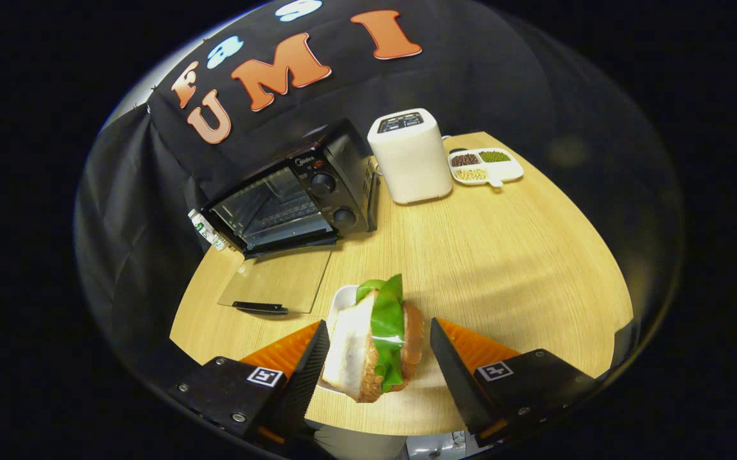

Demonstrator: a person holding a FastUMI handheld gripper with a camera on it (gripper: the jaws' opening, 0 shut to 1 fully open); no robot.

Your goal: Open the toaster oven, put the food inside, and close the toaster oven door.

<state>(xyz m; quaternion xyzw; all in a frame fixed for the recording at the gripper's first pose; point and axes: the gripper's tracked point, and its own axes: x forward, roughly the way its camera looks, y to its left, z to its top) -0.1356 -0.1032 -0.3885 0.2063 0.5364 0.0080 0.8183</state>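
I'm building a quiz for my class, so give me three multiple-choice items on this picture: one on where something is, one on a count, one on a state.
1. Where is the sandwich?
A. Between the gripper jaws, over a white dish
B. Inside the toaster oven
C. On the sectioned tray

2. How many round knobs show on the toaster oven's front?
A. None
B. Two
C. Five

3. What state is the toaster oven door in?
A. Shut
B. Folded down open, lying flat toward the table
C. Removed and leaning on the white toaster

Answers:
1 A: the sandwich stands between the jaws, with a gap showing on one side.
2 B: two dark knobs sit one above the other.
3 B: the glass door lies flat, with the rack exposed behind it.
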